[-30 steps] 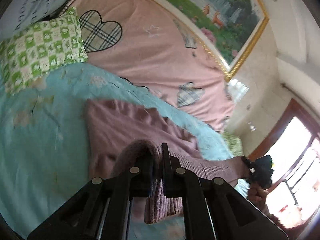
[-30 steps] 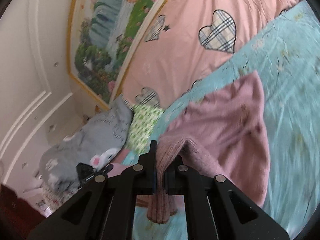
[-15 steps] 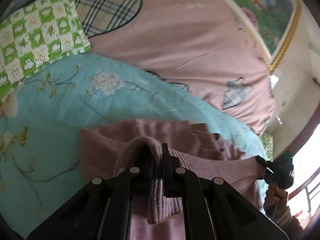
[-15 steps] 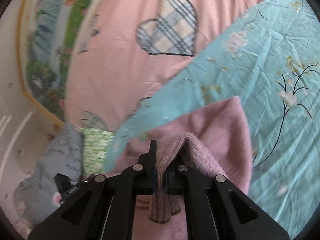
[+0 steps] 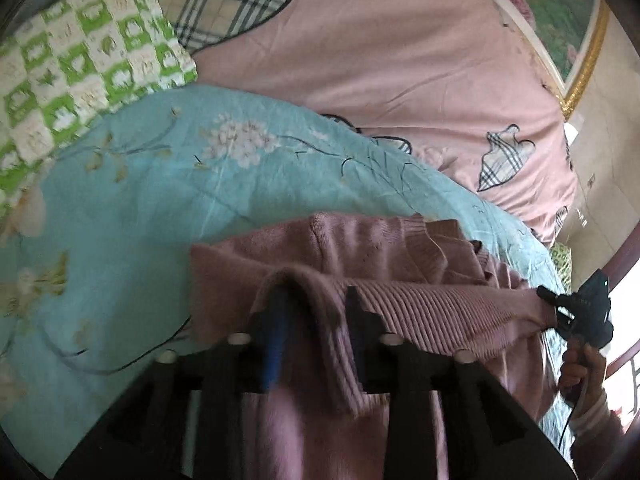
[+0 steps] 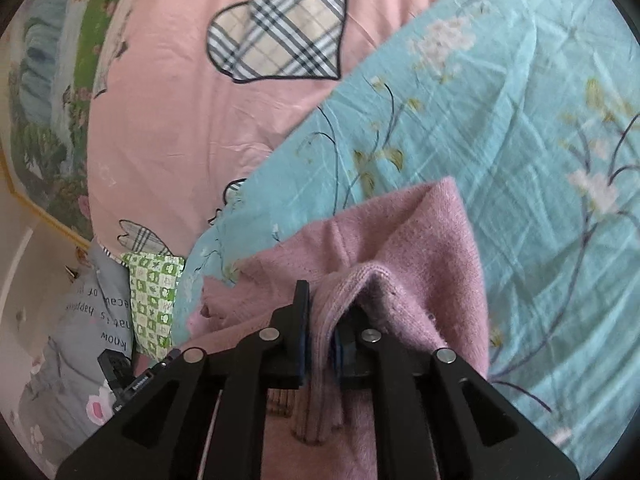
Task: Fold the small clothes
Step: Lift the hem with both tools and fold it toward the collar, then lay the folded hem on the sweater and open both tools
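Observation:
A pink knitted sweater [image 5: 400, 248] lies on the teal flowered sheet [image 5: 160, 200], its ribbed hem pulled over toward its far edge. My left gripper [image 5: 316, 304] is opening. The hem hangs loosely in the wide gap between its fingers, draped over the blue-padded finger [image 5: 276, 320], and the pads do not press it. My right gripper [image 6: 322, 320] is also opening, though its pads still touch the fold of hem [image 6: 320, 360] standing between them. In the left wrist view the hem stretches right to the right gripper [image 5: 556, 308], held by a hand [image 5: 580, 364].
A pink duvet [image 5: 400, 80] with plaid hearts rises behind the sheet. A green checked pillow [image 5: 80, 60] lies at the far left, and a grey printed pillow [image 6: 80, 320] beside it. A gold-framed painting [image 5: 560, 8] hangs on the wall. Teal sheet [image 6: 520, 120] spreads right of the sweater.
Both grippers carried the hem forward and down over the sweater, then stopped. The left jaws have spread apart and the hem now hangs loose. The right jaws have parted slightly.

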`<state>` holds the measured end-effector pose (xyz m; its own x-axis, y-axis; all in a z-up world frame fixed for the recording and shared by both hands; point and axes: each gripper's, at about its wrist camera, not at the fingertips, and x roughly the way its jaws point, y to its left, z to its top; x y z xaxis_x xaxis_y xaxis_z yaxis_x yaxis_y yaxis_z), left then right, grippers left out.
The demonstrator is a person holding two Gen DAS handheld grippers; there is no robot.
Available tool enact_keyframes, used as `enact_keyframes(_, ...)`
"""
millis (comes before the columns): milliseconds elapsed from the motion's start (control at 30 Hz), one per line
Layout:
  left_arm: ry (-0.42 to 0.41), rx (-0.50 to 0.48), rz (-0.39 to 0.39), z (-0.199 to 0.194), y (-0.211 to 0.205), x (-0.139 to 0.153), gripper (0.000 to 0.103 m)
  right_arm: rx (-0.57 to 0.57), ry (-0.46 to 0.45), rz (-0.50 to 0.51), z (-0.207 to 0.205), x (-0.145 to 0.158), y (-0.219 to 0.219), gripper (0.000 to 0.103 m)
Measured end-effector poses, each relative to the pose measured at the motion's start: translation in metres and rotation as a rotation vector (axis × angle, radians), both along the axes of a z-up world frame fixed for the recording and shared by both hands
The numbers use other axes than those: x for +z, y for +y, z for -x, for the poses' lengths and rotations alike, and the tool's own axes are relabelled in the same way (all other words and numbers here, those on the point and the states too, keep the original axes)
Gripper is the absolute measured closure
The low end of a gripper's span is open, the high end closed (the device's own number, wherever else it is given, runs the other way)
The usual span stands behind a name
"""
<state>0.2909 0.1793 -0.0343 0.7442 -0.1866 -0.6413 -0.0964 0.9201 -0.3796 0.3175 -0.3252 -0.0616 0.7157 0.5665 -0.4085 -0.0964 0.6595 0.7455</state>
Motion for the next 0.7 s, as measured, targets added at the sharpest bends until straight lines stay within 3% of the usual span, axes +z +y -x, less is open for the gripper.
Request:
enact_keyframes(100, -0.011, -0.052, 0.006, 0.031, -0.012, 0.012, 0.07, -0.044, -0.041, 0.056, 0.025, 0.01, -0.003, 0.07)
enact_keyframes(233, -0.035, -0.252, 0.009, 0.068, -0.06, 0.018, 0.07, -0.045, -0.097, 0.117, 0.063, 0.021, 0.006, 0.067)
enact_keyframes(300, -0.013, -0.334, 0.018, 0.074, -0.087, 0.012, 0.07, 0.051, -0.189, 0.14, 0.09, 0.029, 0.028, 0.066)
enact_keyframes(367, 0.029, -0.402, 0.034, 0.069, -0.108, 0.002, 0.069, 0.197, -0.223, 0.176, 0.1, 0.029, 0.056, 0.066)
enact_keyframes(433, 0.076, -0.427, -0.004, 0.056, -0.125, -0.009, 0.07, 0.351, -0.197, 0.332, 0.101, 0.024, 0.101, 0.066)
enact_keyframes(500, 0.105, -0.44, -0.025, 0.038, -0.133, -0.017, 0.07, 0.448, -0.18, 0.425, 0.094, 0.017, 0.128, 0.066)
enact_keyframes(600, 0.123, -0.469, -0.008, 0.01, -0.134, -0.022, 0.07, 0.498, -0.147, 0.463, 0.069, 0.011, 0.143, 0.066)
enact_keyframes(700, 0.171, -0.453, -0.054, -0.024, -0.131, -0.027, 0.07, 0.484, -0.085, 0.519, 0.032, 0.004, 0.143, 0.067)
